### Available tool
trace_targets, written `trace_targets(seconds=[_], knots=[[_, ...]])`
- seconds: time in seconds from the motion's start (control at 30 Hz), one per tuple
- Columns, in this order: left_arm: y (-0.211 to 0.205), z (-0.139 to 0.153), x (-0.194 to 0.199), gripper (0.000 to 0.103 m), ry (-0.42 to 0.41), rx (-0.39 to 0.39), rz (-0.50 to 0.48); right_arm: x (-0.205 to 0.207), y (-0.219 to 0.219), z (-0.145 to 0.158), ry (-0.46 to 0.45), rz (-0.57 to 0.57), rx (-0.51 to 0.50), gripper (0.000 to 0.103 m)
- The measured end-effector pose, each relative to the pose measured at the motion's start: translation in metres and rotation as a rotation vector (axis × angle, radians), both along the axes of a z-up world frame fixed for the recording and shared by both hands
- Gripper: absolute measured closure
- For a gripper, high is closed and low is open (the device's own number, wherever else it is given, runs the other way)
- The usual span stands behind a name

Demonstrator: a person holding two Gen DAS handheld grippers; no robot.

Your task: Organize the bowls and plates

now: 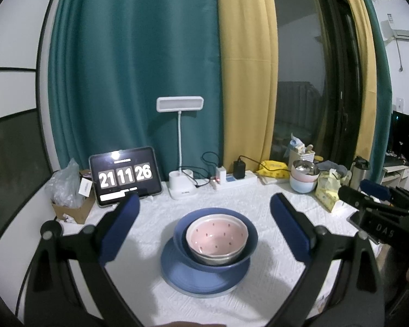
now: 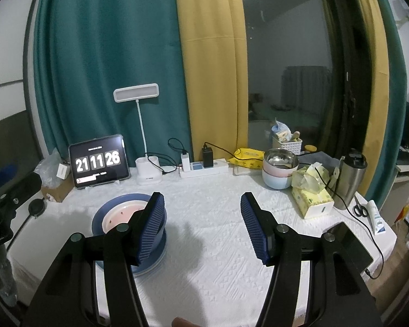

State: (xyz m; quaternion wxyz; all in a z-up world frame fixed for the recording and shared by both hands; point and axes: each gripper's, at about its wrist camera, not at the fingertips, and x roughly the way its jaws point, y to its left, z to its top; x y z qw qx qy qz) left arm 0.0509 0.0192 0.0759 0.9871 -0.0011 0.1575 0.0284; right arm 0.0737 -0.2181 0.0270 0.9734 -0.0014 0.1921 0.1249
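- The stack sits mid-table on the white cloth (image 1: 139, 245); pink bowl (image 1: 217, 235) nested inside the blue bowl (image 1: 248, 248), and that one resting on the blue plate (image 1: 204, 280)
- Left tongs (image 1: 204, 208) are spread wide with nothing between the pads; they hover on the near side of the stack, which shows through the gap and touches neither pad
- Right tongs (image 2: 201, 223) are released too, empty, hanging over bare cloth to the right of the stack; their left pad (image 2: 150, 226) hides part of the blue bowl's rim from this camera, and whether it touches I can't tell
- By my reading the nesting looks finished, so the job now is a clean retreat; back away level, don't sweep sideways into that rim
- If any piece needs squaring up, grip the blue bowl's wall, not the pink one, and nudge gently; glazed crockery slides
- Two more bowls (image 2: 279, 173) sit nested at the back right, near the tissue box (image 2: 312, 201); possibly the next job
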Motion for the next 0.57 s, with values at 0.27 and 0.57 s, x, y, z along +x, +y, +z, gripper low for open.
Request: trace_targets(seconds=[0.27, 0.57], knots=[[0.0002, -0.0001, -0.0002, 0.006, -0.001, 0.002, 0.001, -0.0003, 0.0004, 0.0002, 0.001, -0.001, 0.0, 0.041], [-0.0032, 0.0008, 0.0026, 0.006, 0.002, -0.005, -0.006, -0.0001, 0.0003, 0.0003, 0.001, -0.001, 0.0, 0.041]])
